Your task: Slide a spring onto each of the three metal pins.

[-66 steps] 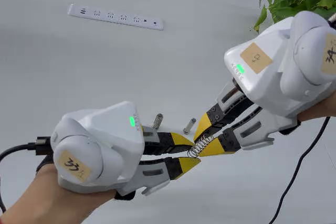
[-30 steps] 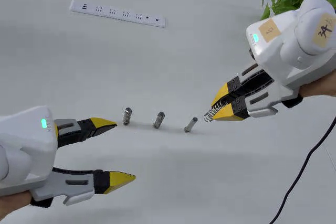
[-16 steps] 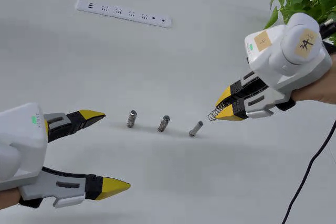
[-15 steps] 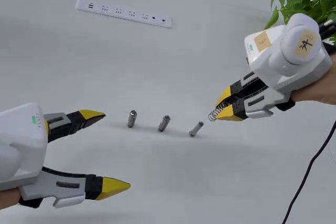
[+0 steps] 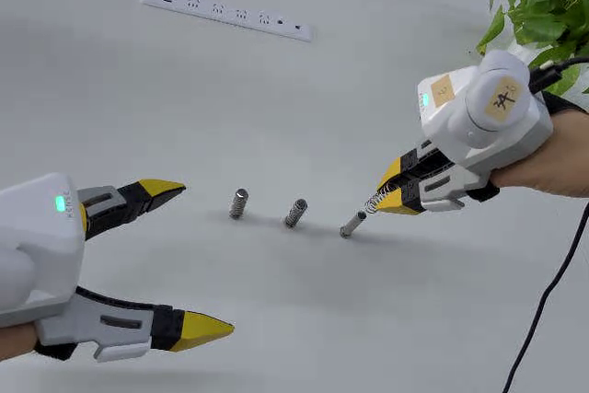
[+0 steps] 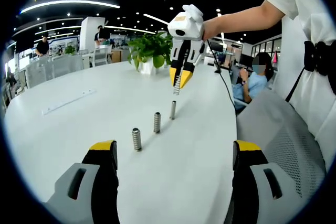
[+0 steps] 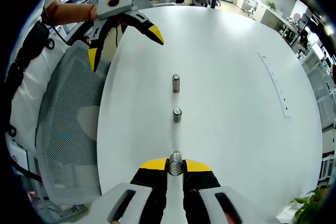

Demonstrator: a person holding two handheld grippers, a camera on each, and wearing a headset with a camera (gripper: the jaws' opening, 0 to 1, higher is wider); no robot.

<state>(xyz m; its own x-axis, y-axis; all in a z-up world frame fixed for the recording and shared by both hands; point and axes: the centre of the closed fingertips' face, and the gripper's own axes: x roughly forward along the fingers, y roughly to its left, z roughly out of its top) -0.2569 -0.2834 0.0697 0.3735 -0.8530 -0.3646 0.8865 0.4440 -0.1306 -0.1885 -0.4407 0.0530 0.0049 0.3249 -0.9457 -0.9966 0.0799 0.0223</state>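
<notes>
While we are pinching the spring (image 5: 375, 201) in the right hand-held gripper (image 5: 390, 192), jaws closed on its rear coils, we are holding its free end close above the bare third pin (image 5: 352, 224) on the worktop (image 5: 276, 108). Being light and bendy, it is likely wanting a gentle grip near the back so it cannot flick out. Our left hand-held gripper (image 5: 198, 258) is hanging wide open, empty. The middle pin (image 5: 295, 213) and end pin (image 5: 239, 202) are already wearing springs.

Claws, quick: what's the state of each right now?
Left claw: open, holding nothing.
Right claw: closed on a spring.
</notes>
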